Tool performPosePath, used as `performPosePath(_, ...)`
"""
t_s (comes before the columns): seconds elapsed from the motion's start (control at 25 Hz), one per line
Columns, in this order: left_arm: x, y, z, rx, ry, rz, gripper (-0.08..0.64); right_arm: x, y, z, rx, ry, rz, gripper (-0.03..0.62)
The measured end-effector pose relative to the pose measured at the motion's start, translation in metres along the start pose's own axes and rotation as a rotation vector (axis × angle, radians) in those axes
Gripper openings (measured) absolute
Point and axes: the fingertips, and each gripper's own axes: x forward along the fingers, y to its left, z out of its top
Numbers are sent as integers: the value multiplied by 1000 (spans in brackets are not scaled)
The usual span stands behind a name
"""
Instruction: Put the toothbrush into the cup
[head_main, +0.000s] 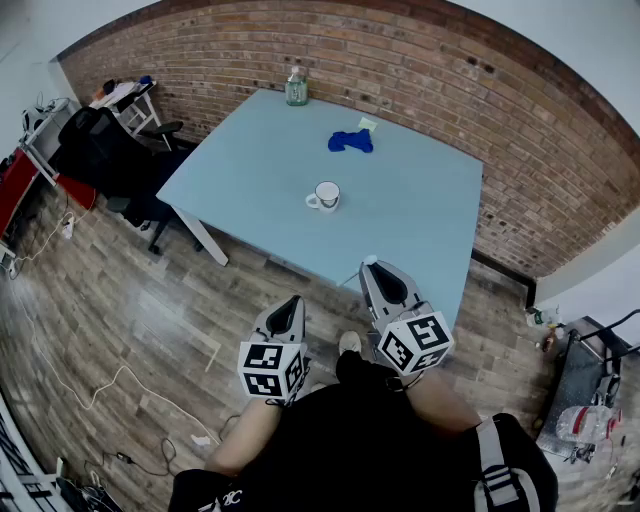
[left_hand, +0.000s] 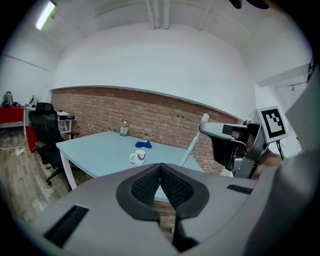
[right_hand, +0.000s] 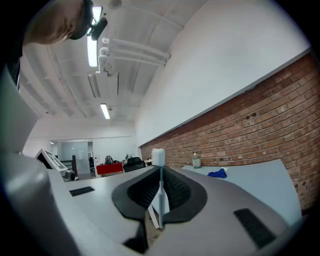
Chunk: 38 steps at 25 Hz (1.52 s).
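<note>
A white mug (head_main: 326, 196) stands near the middle of the light blue table (head_main: 420, 210); the left gripper view also shows the mug (left_hand: 138, 157). My right gripper (head_main: 376, 272) is held short of the table's near edge, shut on a pale toothbrush (right_hand: 160, 187) whose bristle head (right_hand: 158, 156) sticks up past the jaws. From the left gripper view, that toothbrush (left_hand: 194, 141) juts out of the right gripper (left_hand: 227, 137). My left gripper (head_main: 289, 305) hangs over the floor beside it, its jaws shut with nothing between them (left_hand: 160, 169).
A crumpled blue cloth (head_main: 350, 141) and a clear bottle (head_main: 296, 88) sit at the table's far side by the brick wall (head_main: 400, 60). A black office chair (head_main: 105, 150) stands left of the table. Cables trail on the wooden floor (head_main: 110, 330).
</note>
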Motion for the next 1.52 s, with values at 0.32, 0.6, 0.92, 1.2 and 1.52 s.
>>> performPosePath(0.32,21,26,6,8,9,17,8,33,-26,0,14,-24,-23,35)
performPosePath(0.6,75,53,30,32,25,34,8,91,-72,7,40,-51,-29,35)
performPosePath(0.92,155,76,68,46,66,46,8,173,-139,6,46,-17,-19,35)
performPosePath(1.2,221,94,94,32,105,87,8,245,-200,-9,98,5,-21,35)
performPosePath(1.52,255,116,97,17,153,110,8,307,-229,-61,145,108,-42,35)
